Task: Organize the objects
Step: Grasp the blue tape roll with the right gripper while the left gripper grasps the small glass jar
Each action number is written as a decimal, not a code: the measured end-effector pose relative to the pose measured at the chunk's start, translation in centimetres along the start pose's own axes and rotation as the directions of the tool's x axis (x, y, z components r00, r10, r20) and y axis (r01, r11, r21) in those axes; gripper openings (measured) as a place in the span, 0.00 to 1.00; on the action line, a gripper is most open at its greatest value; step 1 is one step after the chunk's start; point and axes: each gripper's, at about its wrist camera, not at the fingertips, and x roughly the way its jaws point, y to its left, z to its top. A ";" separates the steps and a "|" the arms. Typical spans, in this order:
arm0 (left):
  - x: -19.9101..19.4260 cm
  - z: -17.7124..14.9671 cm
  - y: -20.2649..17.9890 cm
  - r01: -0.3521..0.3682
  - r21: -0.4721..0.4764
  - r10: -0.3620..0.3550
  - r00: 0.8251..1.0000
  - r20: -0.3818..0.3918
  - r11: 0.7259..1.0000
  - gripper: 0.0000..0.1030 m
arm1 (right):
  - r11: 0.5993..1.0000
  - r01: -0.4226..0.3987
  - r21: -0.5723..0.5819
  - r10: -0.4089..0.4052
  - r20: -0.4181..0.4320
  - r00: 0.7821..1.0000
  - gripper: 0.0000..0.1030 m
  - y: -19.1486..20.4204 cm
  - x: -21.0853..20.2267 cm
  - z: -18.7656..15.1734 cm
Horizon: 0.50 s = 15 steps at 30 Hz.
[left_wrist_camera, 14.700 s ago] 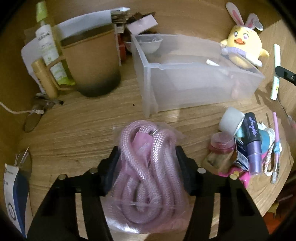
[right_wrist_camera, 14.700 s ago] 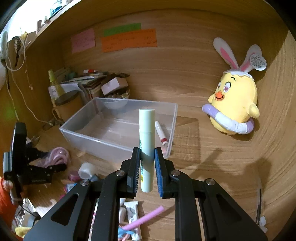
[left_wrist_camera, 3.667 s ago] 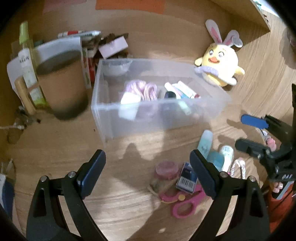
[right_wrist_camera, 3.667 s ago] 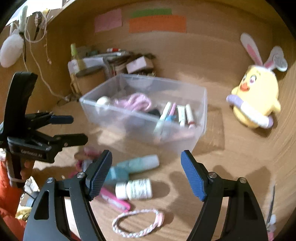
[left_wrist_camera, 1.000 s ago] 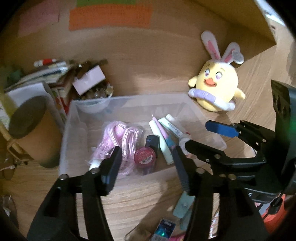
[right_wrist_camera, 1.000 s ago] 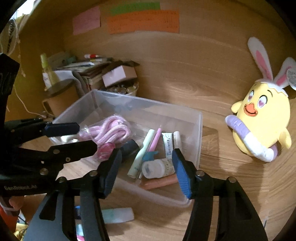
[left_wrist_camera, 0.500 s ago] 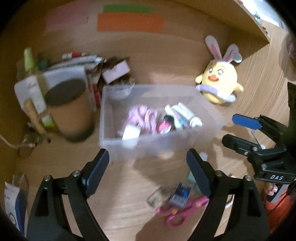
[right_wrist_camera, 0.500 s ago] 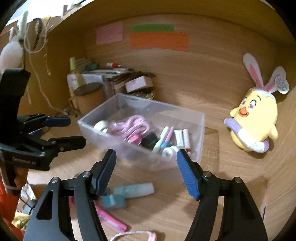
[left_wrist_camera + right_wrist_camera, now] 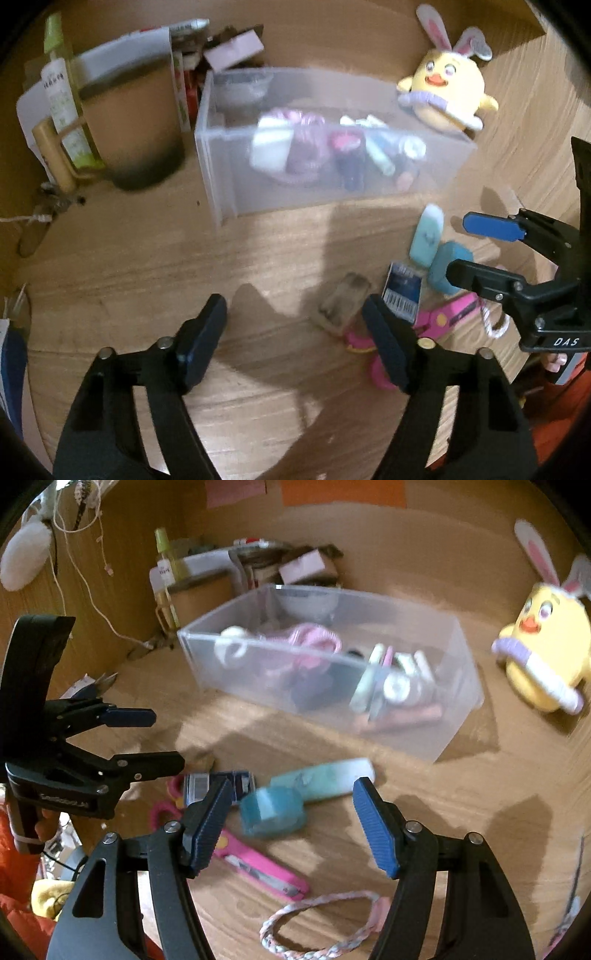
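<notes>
A clear plastic bin (image 9: 221,155) (image 9: 448,734) holds a pink rope, a white roll, tubes and small bottles. Loose on the wood in front of it lie a teal tube (image 9: 426,236) (image 9: 325,775), a teal cap-like piece (image 9: 273,810), a dark barcode box (image 9: 402,291) (image 9: 218,782), pink scissors (image 9: 448,314) (image 9: 258,864), a small brown item (image 9: 341,302) and a braided bracelet (image 9: 317,923). My left gripper (image 9: 295,332) (image 9: 162,738) hovers beside the brown item, jaws closing, gripping nothing. My right gripper (image 9: 291,812) (image 9: 461,251) stands open above the teal piece.
A yellow bunny-eared plush (image 9: 443,99) (image 9: 543,664) sits right of the bin. A brown mug (image 9: 136,129), a green bottle (image 9: 62,99) and stacked papers crowd the back left. A white cable (image 9: 92,602) hangs down the left wall.
Both grippers have left the space over the bin, dropping toward the loose items in front of it. The left jaws widened, then narrowed a little; the right jaws widened slightly.
</notes>
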 end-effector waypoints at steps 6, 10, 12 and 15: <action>0.5 0.1 0.3 0.011 -0.019 -0.011 1.000 -0.008 1.000 0.65 | 1.000 -0.022 0.004 0.022 -0.029 0.999 0.52 0.3 0.8 -0.8; 1.0 1.0 0.2 0.008 -0.017 -0.008 1.000 -0.012 1.000 0.63 | 1.000 -0.029 0.005 0.029 -0.038 0.999 0.36 0.3 1.2 -0.9; 1.3 1.3 0.1 0.004 -0.012 -0.004 1.000 -0.009 1.000 0.63 | 0.999 -0.030 0.013 0.031 -0.040 0.999 0.34 0.2 1.4 -0.9; 1.3 1.6 0.0 -0.002 -0.004 0.002 1.000 -0.002 1.000 0.61 | 0.999 -0.028 0.022 0.029 -0.033 0.999 0.34 0.0 1.3 -1.0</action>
